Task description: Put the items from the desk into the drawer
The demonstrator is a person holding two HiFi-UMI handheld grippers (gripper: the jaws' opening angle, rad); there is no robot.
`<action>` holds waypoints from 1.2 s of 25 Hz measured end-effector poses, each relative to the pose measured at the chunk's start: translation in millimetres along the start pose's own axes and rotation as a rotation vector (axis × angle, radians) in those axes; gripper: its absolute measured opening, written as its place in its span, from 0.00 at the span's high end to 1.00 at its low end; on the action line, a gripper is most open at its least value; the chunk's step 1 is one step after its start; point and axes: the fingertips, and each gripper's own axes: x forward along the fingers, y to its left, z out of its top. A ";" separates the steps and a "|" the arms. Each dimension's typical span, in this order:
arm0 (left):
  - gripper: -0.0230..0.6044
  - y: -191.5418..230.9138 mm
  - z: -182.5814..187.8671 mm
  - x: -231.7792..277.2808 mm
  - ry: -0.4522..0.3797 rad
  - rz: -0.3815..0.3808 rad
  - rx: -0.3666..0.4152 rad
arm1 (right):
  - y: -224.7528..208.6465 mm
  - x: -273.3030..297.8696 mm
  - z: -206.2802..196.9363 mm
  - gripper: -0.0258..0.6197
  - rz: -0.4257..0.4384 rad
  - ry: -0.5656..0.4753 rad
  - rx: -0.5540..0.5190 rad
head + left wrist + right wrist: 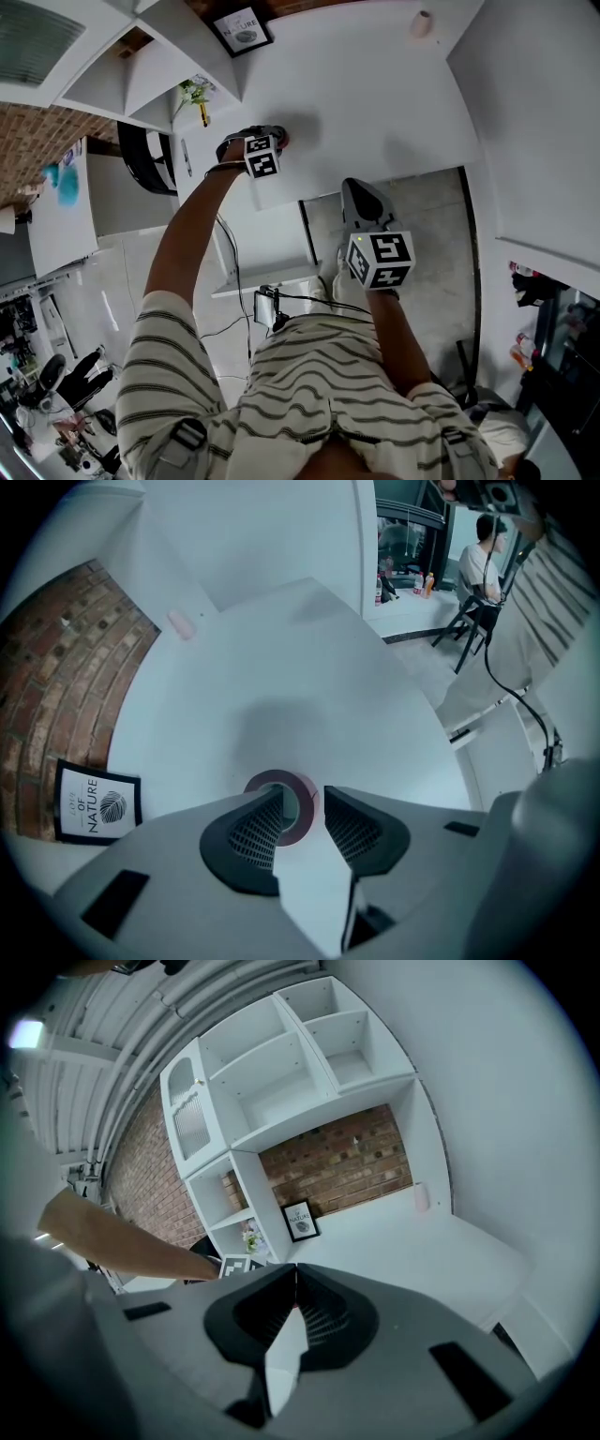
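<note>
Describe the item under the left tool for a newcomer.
On the white desk, near the framed leaf print, a tape roll lies flat at the tips of the open left tool. It is the only ring, reddish with a hollow centre.

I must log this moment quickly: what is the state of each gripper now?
Left gripper: jaws open, down at the tape roll, not pressing on it.
Right gripper: jaws shut, nothing between them.
</note>
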 end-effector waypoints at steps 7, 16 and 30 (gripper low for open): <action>0.75 2.5 -4.4 12.8 0.036 -0.040 -0.005 | -3.8 1.1 0.2 0.94 0.002 0.005 -0.006; 0.83 -3.7 -7.8 17.1 0.069 -0.102 0.006 | -3.5 3.0 -1.1 0.94 0.006 0.004 -0.004; 0.83 -7.4 4.5 -40.5 -0.004 -0.028 -0.078 | 20.2 -4.0 16.5 0.94 0.054 -0.037 -0.013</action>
